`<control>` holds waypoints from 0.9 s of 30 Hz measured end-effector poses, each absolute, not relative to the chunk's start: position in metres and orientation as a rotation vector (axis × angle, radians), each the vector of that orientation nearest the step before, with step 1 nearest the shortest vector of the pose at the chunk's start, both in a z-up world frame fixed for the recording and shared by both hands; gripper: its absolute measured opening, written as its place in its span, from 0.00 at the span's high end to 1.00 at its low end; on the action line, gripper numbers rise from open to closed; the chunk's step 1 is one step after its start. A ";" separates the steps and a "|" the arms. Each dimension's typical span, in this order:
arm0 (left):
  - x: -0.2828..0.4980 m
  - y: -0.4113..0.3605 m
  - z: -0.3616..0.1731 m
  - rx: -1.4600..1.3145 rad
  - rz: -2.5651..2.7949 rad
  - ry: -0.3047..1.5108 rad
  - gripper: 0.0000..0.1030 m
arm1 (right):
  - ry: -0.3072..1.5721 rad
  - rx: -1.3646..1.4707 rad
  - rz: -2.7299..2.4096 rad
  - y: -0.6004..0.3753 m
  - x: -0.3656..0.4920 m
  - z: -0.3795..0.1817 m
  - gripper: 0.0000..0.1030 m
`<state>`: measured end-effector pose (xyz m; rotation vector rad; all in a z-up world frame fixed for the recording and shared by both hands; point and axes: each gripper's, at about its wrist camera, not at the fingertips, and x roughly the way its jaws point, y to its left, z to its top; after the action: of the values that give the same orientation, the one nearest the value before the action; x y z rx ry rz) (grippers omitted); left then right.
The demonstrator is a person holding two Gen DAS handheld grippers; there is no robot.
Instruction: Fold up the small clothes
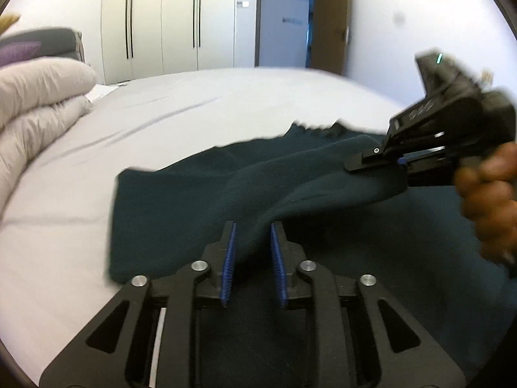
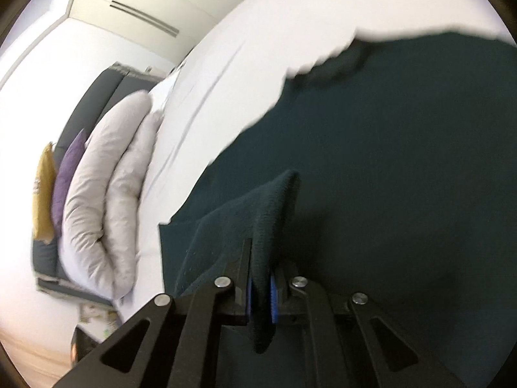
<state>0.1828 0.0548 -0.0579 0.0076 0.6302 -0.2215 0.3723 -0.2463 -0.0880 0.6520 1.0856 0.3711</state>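
Observation:
A dark teal garment [image 1: 194,200] lies spread on the white bed [image 1: 194,113]. My left gripper [image 1: 252,226] sits low over its near edge, and a raised fold of the cloth runs between its blue pads [image 1: 228,265]. My right gripper [image 2: 260,258] is shut on a fold of the same garment [image 2: 387,161] and holds it lifted. In the left wrist view the right gripper [image 1: 374,165] is at the right, pinching the garment's raised edge, with the person's hand behind it.
A folded pale duvet [image 1: 38,97] lies at the bed's left side; it also shows in the right wrist view [image 2: 103,200]. Purple and yellow cushions [image 2: 68,168] lean beside it. White wardrobes [image 1: 168,19] and a doorway stand beyond the bed.

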 end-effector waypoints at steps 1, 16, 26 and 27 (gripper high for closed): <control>0.177 0.062 -0.055 -0.022 -0.210 0.624 0.79 | 1.073 0.631 0.342 -0.258 0.374 -0.084 0.92; 0.190 0.152 -0.044 -0.320 -0.064 0.692 0.79 | 1.055 0.585 0.163 -0.328 0.388 -0.099 0.92; 0.274 0.098 -0.041 -0.179 -0.097 0.776 0.79 | 1.071 0.525 0.125 -0.332 0.393 -0.107 0.91; 0.282 0.092 -0.047 -0.154 -0.093 0.802 0.79 | 1.070 0.532 0.127 -0.334 0.393 -0.108 0.91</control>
<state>0.2818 0.0917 -0.0472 -0.1544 0.8021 -0.0933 0.3932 -0.3342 -0.1080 0.5316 1.0698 0.1270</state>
